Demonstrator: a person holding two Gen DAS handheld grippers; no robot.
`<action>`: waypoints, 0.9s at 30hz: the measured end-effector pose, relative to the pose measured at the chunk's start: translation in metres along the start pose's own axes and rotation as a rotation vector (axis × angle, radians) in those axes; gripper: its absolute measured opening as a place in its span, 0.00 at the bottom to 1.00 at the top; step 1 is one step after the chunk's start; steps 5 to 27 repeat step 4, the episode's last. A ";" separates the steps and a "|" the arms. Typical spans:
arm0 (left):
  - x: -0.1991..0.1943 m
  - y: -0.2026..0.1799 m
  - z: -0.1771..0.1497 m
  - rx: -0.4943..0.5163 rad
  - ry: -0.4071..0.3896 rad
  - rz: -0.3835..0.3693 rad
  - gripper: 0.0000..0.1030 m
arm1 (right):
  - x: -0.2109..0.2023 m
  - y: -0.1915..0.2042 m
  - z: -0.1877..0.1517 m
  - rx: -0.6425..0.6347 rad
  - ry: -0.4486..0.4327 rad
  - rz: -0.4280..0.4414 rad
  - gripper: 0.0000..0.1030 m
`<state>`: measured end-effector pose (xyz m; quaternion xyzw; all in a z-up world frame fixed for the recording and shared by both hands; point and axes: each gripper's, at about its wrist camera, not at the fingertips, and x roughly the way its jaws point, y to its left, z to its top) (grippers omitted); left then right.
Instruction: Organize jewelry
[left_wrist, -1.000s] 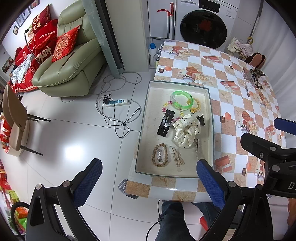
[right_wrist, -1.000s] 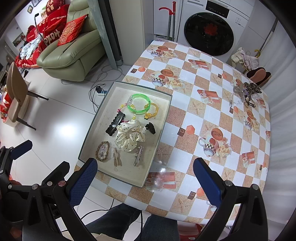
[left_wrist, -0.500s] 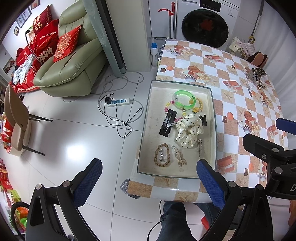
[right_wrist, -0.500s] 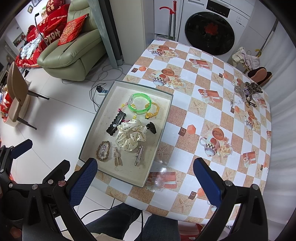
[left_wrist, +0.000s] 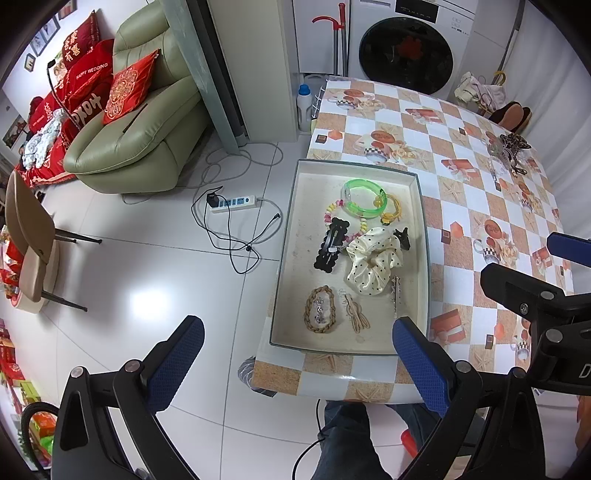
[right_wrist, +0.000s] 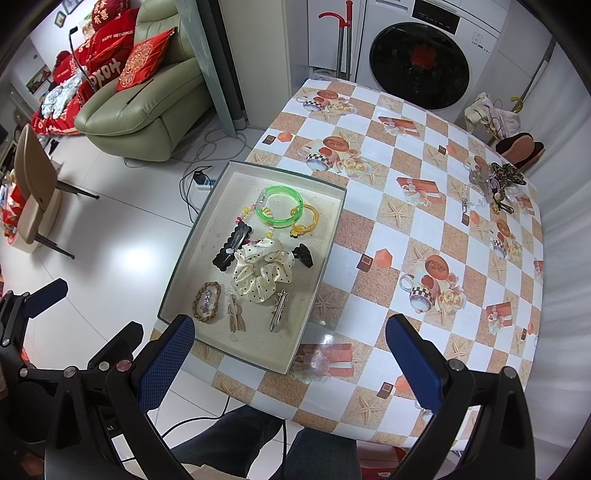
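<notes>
An open cream tray (left_wrist: 291, 258) lies at the near left edge of the checked table. It holds a green bangle (left_wrist: 364, 197), a polka-dot scrunchie (left_wrist: 373, 264), a black hair clip (left_wrist: 330, 245), a braided brown barrette (left_wrist: 319, 309), a silver star clip (left_wrist: 396, 291) and other small pieces. A heap of loose jewelry (right_wrist: 495, 184) lies at the table's far right. My left gripper (left_wrist: 295, 332) hovers open above the tray's near end. My right gripper (right_wrist: 290, 328) hangs open over the tray's (right_wrist: 325, 258) near right corner. Both hold nothing.
A power strip (left_wrist: 232, 202) with tangled cables lies on the white floor left of the table. Further left are a green sofa (left_wrist: 136, 136) and a chair (left_wrist: 33, 251). A washing machine (right_wrist: 419, 62) stands behind the table. A person's legs (right_wrist: 258, 439) show under the near edge.
The left wrist view has drifted very slightly. Nothing in the tray or on the table has moved, and both grippers stay open.
</notes>
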<state>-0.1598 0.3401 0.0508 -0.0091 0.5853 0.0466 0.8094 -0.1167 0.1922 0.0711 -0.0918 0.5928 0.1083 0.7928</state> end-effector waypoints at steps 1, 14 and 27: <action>0.000 0.000 0.000 0.001 0.000 0.000 1.00 | 0.000 0.000 0.000 0.000 0.000 0.000 1.00; 0.001 0.000 0.001 0.003 0.004 0.003 1.00 | 0.000 0.001 0.000 0.001 0.001 0.001 1.00; 0.001 0.000 0.001 0.003 0.004 0.003 1.00 | 0.000 0.001 0.000 0.001 0.001 0.001 1.00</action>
